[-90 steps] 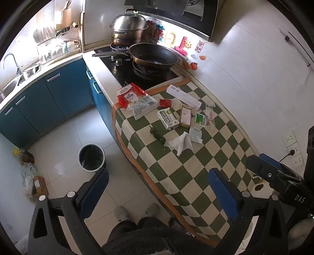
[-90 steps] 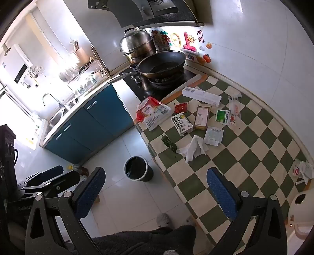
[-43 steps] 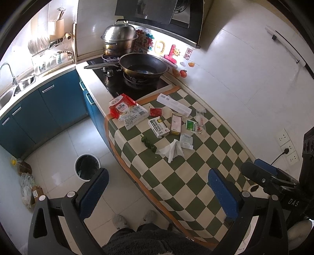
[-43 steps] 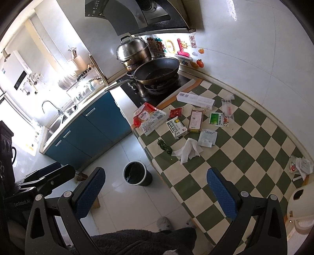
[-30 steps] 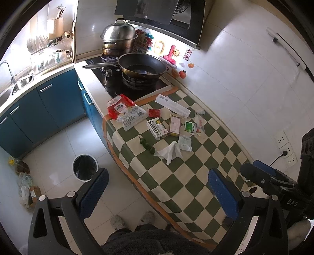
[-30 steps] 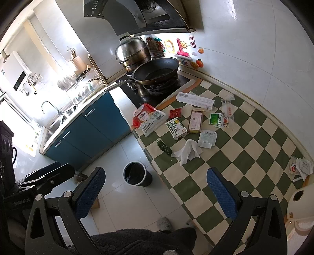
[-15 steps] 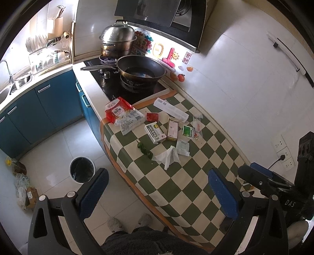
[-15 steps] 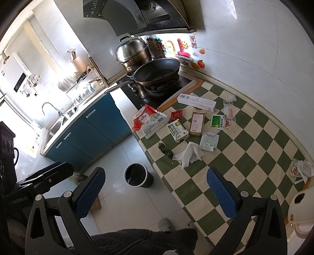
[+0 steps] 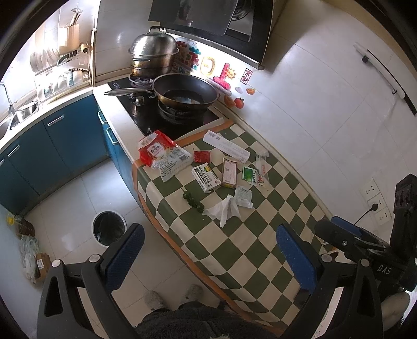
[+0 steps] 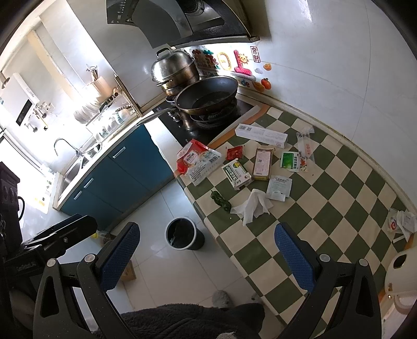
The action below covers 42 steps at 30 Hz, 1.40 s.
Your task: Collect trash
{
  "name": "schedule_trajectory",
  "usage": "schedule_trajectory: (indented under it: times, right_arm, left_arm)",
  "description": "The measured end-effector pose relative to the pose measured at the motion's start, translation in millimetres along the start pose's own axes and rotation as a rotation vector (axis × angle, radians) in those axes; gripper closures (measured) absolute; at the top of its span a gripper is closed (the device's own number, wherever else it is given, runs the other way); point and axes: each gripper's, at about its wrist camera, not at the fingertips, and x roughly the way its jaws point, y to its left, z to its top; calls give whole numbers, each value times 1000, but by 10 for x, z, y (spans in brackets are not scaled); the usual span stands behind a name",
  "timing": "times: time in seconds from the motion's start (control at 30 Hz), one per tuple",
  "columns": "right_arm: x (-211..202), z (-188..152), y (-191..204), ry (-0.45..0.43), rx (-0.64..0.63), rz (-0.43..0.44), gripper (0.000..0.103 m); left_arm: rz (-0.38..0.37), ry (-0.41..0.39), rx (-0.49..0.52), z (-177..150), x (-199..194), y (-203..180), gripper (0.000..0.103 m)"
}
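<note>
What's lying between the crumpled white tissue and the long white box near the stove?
In the right wrist view, between crumpled white tissue and long white box lie a pink-faced carton and a white paper sachet.

Hob at the far end of the bench: black wok on the front burner, handle pointing left, with a lidded steel steamer pot behind it and the range hood overhead. Green-and-cream checked cloth covers the near bench. Blue cabinets run left under the sink, with a dish rack beside it; colourful magnets on the white wall tiles, wall sockets to the right.
</note>
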Motion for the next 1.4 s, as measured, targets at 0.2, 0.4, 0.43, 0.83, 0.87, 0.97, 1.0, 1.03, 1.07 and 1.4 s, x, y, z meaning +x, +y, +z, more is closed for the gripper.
schedule_trajectory:
  times: [0.2, 0.4, 0.43, 0.83, 0.87, 0.97, 1.0, 1.03, 1.07, 1.4]
  right_arm:
    - [2, 30, 11, -3, 8, -8, 0]
    - [86, 10, 48, -26, 69, -48, 0]
    - [123, -28, 53, -30, 88, -64, 0]
    - [1507, 80, -759, 59, 308, -286, 0]
    - [1690, 135, -852, 76, 310, -286, 0]
    - [2260, 258, -1082, 150, 313, -288, 0]
    - [2464, 289, -1144, 177, 314, -283, 0]
    - [2668, 304, -1193, 208, 315, -281, 0]
    - [2789, 313, -1209, 230, 314, -277, 0]
    - [3966, 103, -1285, 403, 265, -255, 80]
  left_arm:
    - [-19, 3, 10, 19, 1, 75, 0]
    - [51, -39, 51, 49, 28, 196, 0]
    - [97, -55, 69, 71, 81, 226, 0]
    - [467, 63, 74, 524, 1609, 1003, 0]
    - [485, 86, 71, 577, 1782, 1057, 0]
    - [526, 164, 49, 681, 2250, 1173, 0]
    - [525, 197, 33, 685, 2411, 1208, 0]
    - [514, 229, 17, 667, 2519, 1223, 0]
    - [489, 266, -2, 647, 2649, 1234, 0]
    - [285, 542, -108, 313, 3532, 950, 8]
